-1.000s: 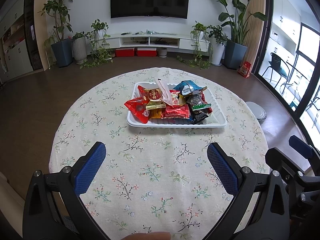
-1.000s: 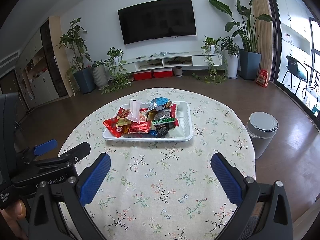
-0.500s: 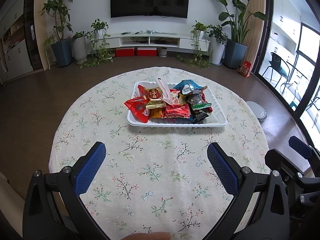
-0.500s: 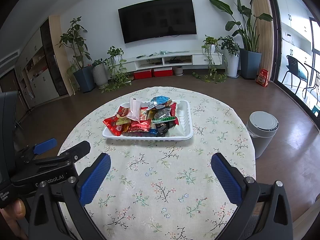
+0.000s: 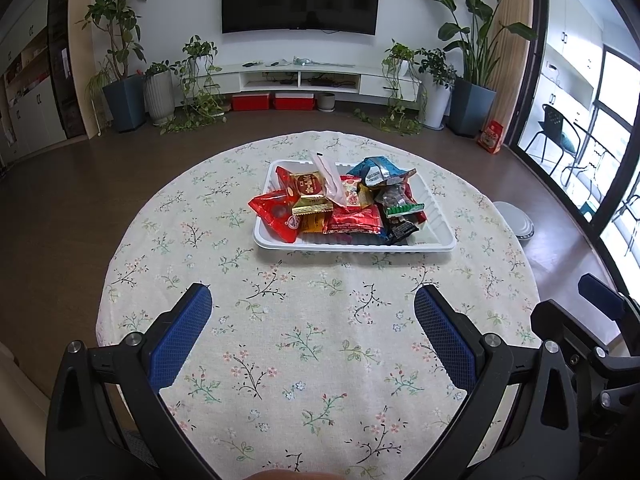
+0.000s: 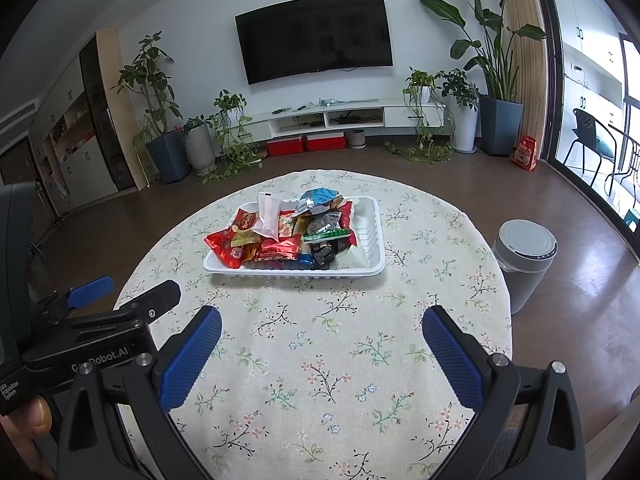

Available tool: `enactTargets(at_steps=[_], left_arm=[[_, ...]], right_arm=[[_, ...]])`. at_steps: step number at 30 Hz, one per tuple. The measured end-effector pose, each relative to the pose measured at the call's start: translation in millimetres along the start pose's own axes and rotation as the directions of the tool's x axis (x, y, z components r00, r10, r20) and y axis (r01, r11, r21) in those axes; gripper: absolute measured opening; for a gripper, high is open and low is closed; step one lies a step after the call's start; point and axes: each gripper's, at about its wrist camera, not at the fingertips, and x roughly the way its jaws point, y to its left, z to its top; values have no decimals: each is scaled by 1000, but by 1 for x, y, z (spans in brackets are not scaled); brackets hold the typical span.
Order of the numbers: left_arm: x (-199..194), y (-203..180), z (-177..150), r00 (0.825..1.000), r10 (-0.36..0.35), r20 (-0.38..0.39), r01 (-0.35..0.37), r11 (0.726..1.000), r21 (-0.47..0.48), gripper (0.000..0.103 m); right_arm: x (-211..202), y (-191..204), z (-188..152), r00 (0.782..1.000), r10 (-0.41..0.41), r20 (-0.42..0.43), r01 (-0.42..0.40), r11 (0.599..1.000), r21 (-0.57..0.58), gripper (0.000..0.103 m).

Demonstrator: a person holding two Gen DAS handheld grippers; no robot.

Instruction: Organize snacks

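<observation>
- Looking down the left wrist view, I see my left claw released, blue pads spread wide, nothing between them, hanging over the near part of the round table with its floral cloth.
- White tray sits beyond the claw toward the far middle of the table, well apart from the pads.
- Snacks are piled in the tray's left and middle; right end of the tray is bare ribbed plastic.
- In the pile: red packet hanging over the tray's left rim, gold-and-red packet on top of it, pale pink sachet standing tilted, blue bag at the back, dark packet with green strip toward the right.
- Part of my right claw's frame shows at the right edge, just beside the table rim.
- Right wrist view: my right claw is also released, pads wide apart, empty, over the near table edge.
- Same white tray ahead and slightly left of centre, snacks heaped at its left side, clear of the claw.
- Left claw body is at the lower left, with a fingertip of the hand holding it visible below.
- Grey lidded bin stands on the floor just beside the table's right side.
</observation>
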Motion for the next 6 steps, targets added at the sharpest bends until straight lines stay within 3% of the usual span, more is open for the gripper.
enactTargets(at_steps=[6], left_arm=[[-1, 3, -4, 1000, 3, 9, -3, 1000, -8, 103]], right_arm=[[-3, -2, -6, 1000, -1, -3, 1, 1000, 2, 103]])
